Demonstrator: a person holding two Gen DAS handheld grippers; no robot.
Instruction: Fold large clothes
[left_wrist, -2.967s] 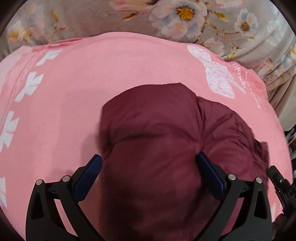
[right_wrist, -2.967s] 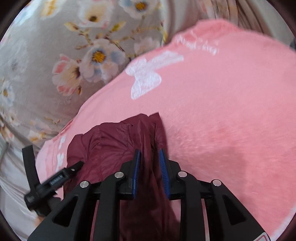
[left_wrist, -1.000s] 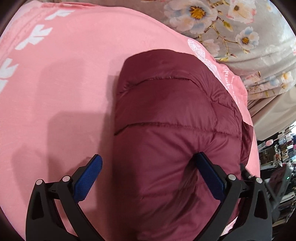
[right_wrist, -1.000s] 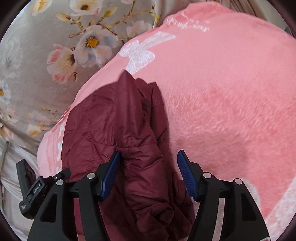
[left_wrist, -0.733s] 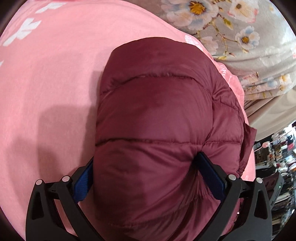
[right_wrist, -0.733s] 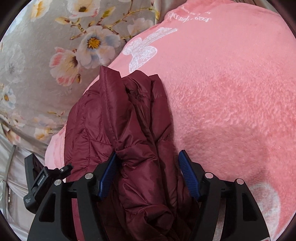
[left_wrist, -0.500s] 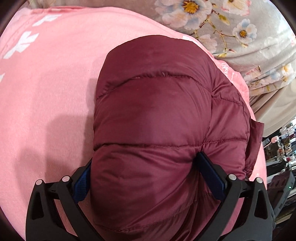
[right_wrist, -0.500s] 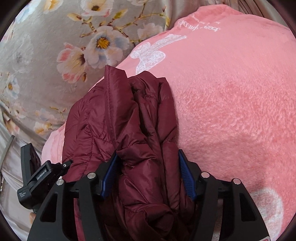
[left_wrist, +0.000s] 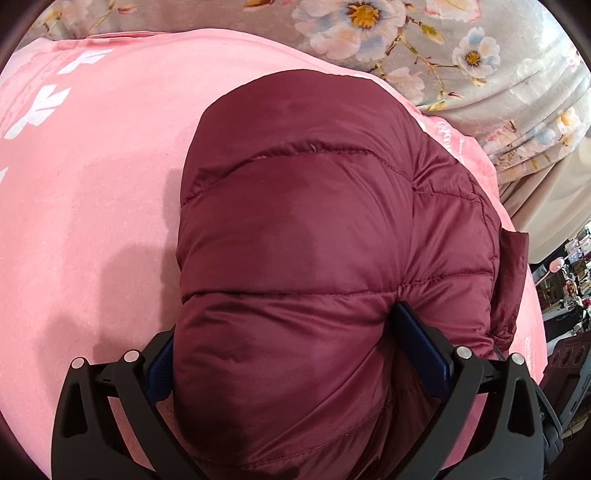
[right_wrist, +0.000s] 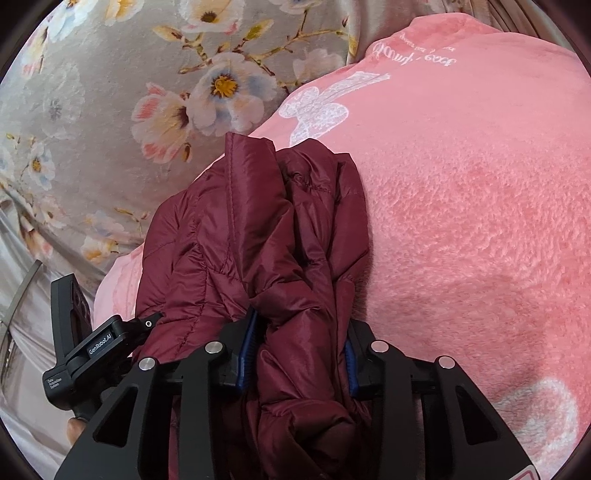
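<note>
A maroon quilted puffer jacket (left_wrist: 314, 229), folded into a thick bundle, lies on a pink fleece blanket (left_wrist: 92, 192). My left gripper (left_wrist: 291, 354) has its jaws wide apart around the bundle's near end, with the puffy fabric bulging between the blue pads (left_wrist: 421, 347). In the right wrist view the jacket (right_wrist: 258, 236) shows its stacked folded edges. My right gripper (right_wrist: 299, 343) is shut on a thick fold of the jacket, the blue pads (right_wrist: 248, 347) pressing it from both sides. The left gripper's body (right_wrist: 92, 347) shows at the left of that view.
A grey floral bedspread (left_wrist: 461, 55) lies beyond the blanket's far edge and also shows in the right wrist view (right_wrist: 110, 92). The blanket (right_wrist: 461, 221) stretches wide to the right of the jacket. Cluttered shelves (left_wrist: 569, 280) stand past the bed's right edge.
The right jaws have narrowed from wide apart onto the jacket's folded edge. The left gripper has pushed further over the bundle, which now fills the space between its jaws.
</note>
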